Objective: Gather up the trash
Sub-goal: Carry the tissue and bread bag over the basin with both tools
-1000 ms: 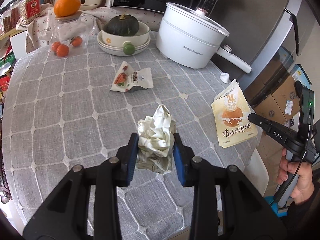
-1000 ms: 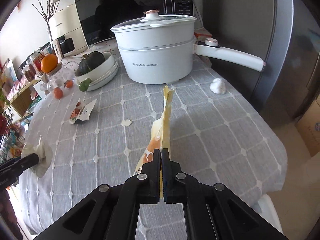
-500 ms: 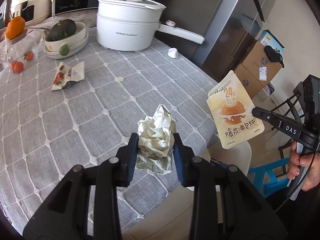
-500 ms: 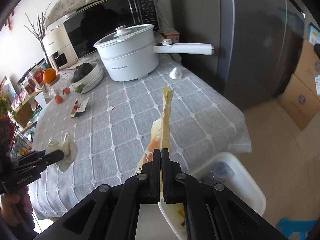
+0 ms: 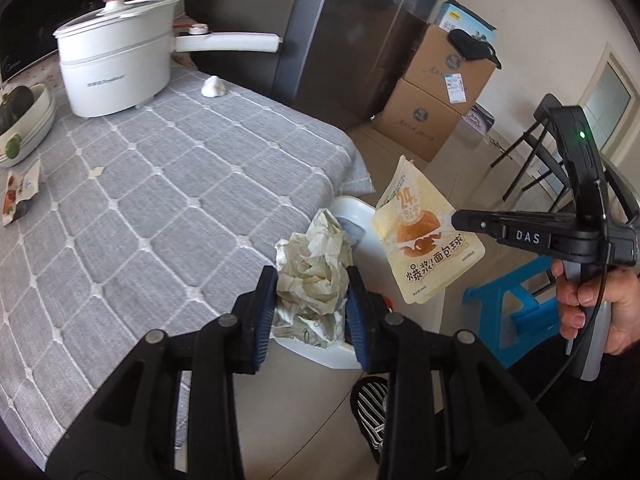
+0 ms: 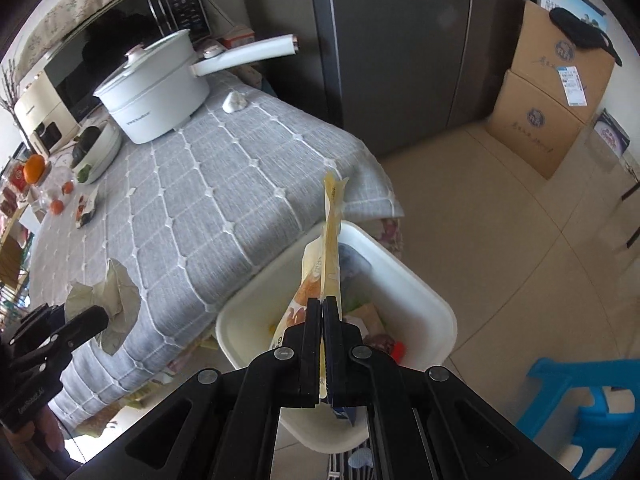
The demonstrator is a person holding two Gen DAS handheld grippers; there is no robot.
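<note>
My left gripper (image 5: 312, 300) is shut on a crumpled paper wad (image 5: 314, 276), held at the table's edge beside the white trash bin (image 5: 352, 208). The wad also shows in the right wrist view (image 6: 108, 300). My right gripper (image 6: 322, 312) is shut on a yellow snack bag (image 6: 330, 240), held edge-on above the open bin (image 6: 424, 280), which holds several bits of trash. The bag's printed face shows in the left wrist view (image 5: 428, 240). A small snack wrapper (image 5: 20, 196) and a white tissue ball (image 5: 213, 87) lie on the grey tablecloth (image 5: 160, 200).
A white electric pot (image 5: 116, 72) with a long handle and a bowl with a squash (image 5: 20, 116) stand at the table's back. A dark fridge (image 6: 400, 60), cardboard boxes (image 6: 548, 92) and a blue stool (image 6: 580, 400) stand around the bin.
Both grippers have swung right, off the table toward the bin. The yellow bag now hangs over the bin, and the paper wad sits at the table's edge.
</note>
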